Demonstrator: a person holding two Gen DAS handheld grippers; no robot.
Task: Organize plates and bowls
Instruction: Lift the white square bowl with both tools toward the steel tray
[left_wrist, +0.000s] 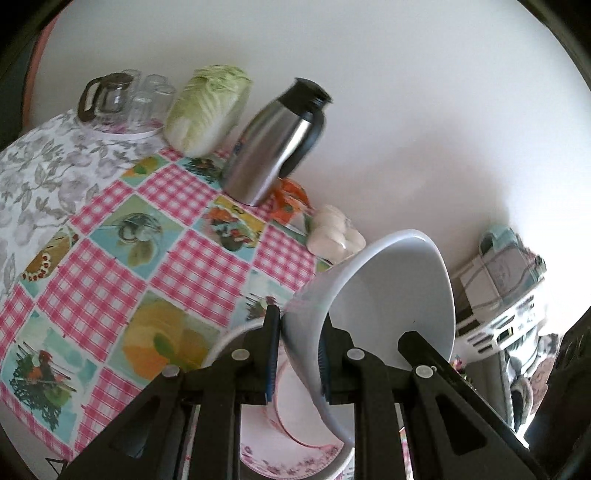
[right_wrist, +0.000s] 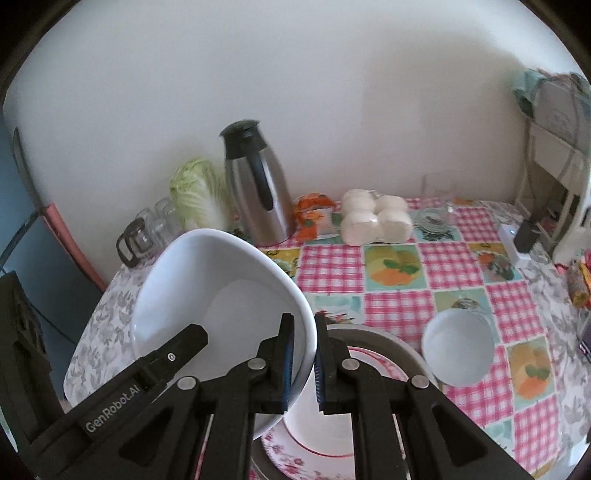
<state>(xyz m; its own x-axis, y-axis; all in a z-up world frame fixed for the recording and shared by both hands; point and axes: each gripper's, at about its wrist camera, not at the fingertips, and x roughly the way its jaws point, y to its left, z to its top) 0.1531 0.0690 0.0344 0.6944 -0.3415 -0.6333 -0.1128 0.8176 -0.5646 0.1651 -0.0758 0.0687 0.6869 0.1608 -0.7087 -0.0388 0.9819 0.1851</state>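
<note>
Both grippers hold one large white bowl (left_wrist: 388, 295) by opposite sides of its rim, lifted and tilted above a floral plate (left_wrist: 295, 454). My left gripper (left_wrist: 297, 354) is shut on the rim. My right gripper (right_wrist: 303, 365) is shut on the rim of the same bowl (right_wrist: 221, 295). The floral plate (right_wrist: 314, 458) sits inside a grey rimmed dish (right_wrist: 384, 338) below the bowl. A small white bowl (right_wrist: 458, 347) stands on the checked tablecloth to the right.
At the back by the wall stand a steel thermos (right_wrist: 258, 188), a cabbage (right_wrist: 195, 192), glass cups with a jug (right_wrist: 144, 229), wrapped white buns (right_wrist: 373, 218) and a glass (right_wrist: 439, 192). A white rack (left_wrist: 495, 295) stands right of the table.
</note>
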